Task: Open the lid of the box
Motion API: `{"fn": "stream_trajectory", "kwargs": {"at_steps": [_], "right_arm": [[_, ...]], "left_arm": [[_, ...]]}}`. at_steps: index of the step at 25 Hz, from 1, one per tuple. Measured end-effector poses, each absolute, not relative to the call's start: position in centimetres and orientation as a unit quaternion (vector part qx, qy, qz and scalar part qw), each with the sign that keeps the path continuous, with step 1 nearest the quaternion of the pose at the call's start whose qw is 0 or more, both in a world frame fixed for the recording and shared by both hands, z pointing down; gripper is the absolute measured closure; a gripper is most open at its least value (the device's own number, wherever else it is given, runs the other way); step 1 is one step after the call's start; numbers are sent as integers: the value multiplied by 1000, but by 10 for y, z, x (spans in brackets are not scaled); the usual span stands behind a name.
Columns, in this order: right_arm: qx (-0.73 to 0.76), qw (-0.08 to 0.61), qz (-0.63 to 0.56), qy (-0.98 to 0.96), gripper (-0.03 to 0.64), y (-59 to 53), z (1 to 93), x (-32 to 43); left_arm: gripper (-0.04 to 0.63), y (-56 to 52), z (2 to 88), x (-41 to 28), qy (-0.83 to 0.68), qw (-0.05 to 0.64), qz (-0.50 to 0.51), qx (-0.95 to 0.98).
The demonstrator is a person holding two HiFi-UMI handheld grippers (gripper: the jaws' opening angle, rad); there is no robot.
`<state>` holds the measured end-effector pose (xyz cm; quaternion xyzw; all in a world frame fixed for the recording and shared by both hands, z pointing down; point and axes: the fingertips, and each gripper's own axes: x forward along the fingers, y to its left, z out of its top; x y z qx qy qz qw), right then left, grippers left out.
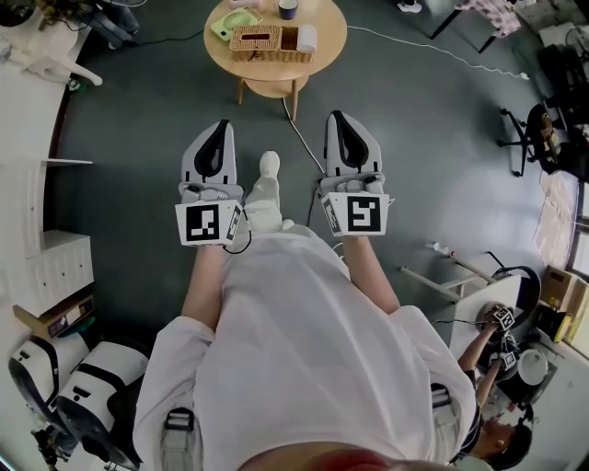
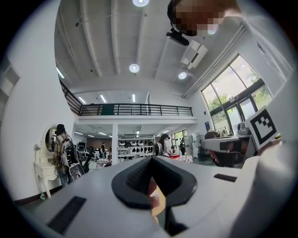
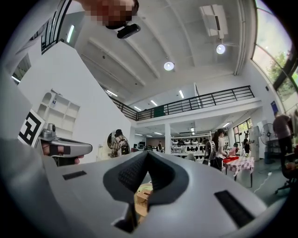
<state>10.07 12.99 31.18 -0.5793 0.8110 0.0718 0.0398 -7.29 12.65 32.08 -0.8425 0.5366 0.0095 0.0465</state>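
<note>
In the head view a woven tan box [image 1: 270, 42] stands on a small round wooden table [image 1: 327, 41] at the top, some way ahead of both grippers. My left gripper [image 1: 221, 123] and right gripper [image 1: 335, 114] are held side by side over the grey floor and point toward the table. Both have their jaws together with nothing between them. In the left gripper view the dark pads meet at the tip of my left gripper [image 2: 148, 161]. In the right gripper view my right gripper [image 3: 146, 155] is equally closed, and a bit of the tan box [image 3: 141, 197] shows below its pads.
A green item [image 1: 225, 24] and a dark cup [image 1: 288, 8] share the table with the box. A cable [image 1: 304, 147] runs across the floor between the grippers. White shelves [image 1: 55, 267] line the left; an office chair [image 1: 529, 138] and desks stand at the right.
</note>
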Motion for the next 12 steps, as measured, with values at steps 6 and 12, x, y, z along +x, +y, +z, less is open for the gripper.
{"fn": "stream_trajectory", "kwargs": {"at_steps": [6, 12], "right_arm": [[-588, 29, 83, 804, 619, 45, 311, 102], [-597, 23, 93, 797, 619, -47, 301, 100]], "left_arm": [[600, 36, 324, -70, 524, 57, 24, -849], [600, -65, 311, -77, 515, 60, 35, -854]]}}
